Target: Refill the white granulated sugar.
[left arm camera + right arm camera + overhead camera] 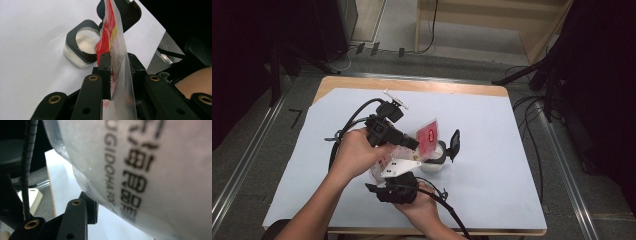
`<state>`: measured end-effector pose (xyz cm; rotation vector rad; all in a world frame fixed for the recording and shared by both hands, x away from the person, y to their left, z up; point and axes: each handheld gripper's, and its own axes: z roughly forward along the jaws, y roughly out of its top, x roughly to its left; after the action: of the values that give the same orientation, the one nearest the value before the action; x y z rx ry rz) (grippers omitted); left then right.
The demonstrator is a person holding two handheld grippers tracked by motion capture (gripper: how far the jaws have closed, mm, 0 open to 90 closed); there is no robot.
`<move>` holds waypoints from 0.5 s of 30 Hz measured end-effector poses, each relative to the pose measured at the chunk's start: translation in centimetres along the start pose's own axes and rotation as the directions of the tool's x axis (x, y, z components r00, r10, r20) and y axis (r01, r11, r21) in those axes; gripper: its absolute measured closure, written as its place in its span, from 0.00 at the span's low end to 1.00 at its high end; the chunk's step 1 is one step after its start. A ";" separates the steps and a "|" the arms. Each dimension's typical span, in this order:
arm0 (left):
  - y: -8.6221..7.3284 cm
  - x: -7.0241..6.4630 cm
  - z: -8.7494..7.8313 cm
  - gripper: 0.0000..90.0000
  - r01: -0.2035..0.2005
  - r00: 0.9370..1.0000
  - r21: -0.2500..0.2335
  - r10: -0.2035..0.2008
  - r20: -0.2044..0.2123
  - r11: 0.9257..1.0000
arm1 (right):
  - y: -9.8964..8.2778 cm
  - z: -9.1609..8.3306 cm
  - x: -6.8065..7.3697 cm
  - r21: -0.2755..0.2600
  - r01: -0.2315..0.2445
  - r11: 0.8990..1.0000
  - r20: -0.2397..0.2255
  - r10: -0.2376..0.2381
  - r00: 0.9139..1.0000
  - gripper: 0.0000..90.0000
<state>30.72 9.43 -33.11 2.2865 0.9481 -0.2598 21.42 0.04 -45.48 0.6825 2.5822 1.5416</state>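
A clear plastic bag (428,136) with a red label hangs tilted over a small open jar (434,161) with a black rim; the jar's black flip lid (455,143) stands up behind it. My left gripper (411,143) is shut on the bag's upper part. In the left gripper view both jaws clamp the bag (117,37) edge-on, above the jar (83,47), which holds white contents. From below, my right gripper (393,174) grips the bag's bulging lower end. In the right gripper view the printed bag (150,170) presses against one finger (86,208); the other is hidden.
A white sheet (492,130) covers the wooden table. A small white object (396,100) lies near the far edge, by the left gripper's cable. Cables and dark stands line the floor on both sides and behind the table.
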 end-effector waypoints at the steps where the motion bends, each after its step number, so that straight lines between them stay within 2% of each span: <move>1: 0.0 0.0 0.1 0.86 0.003 1.000 0.002 -0.003 -0.002 1.000 | -0.1 0.0 0.0 0.003 0.010 1.000 0.006 -0.010 1.000 0.68; 5: 0.0 0.3 0.4 0.86 0.003 1.000 0.010 -0.003 -0.004 1.000 | -0.5 0.1 -0.2 0.011 0.052 0.999 0.023 -0.052 0.998 0.68; 10: 0.0 0.4 0.7 0.87 -0.004 1.000 0.018 0.004 -0.007 1.000 | -1.0 0.4 -0.3 0.031 0.091 0.995 0.023 -0.092 0.996 0.68; 15: 0.0 0.6 1.0 0.87 -0.004 1.000 0.019 0.004 -0.001 1.000 | -1.2 0.5 -0.4 0.042 0.110 0.993 0.023 -0.111 0.994 0.68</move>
<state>31.24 9.16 -34.16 2.3058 0.9453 -0.2669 21.47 -0.14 -46.86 0.5485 2.5920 1.4423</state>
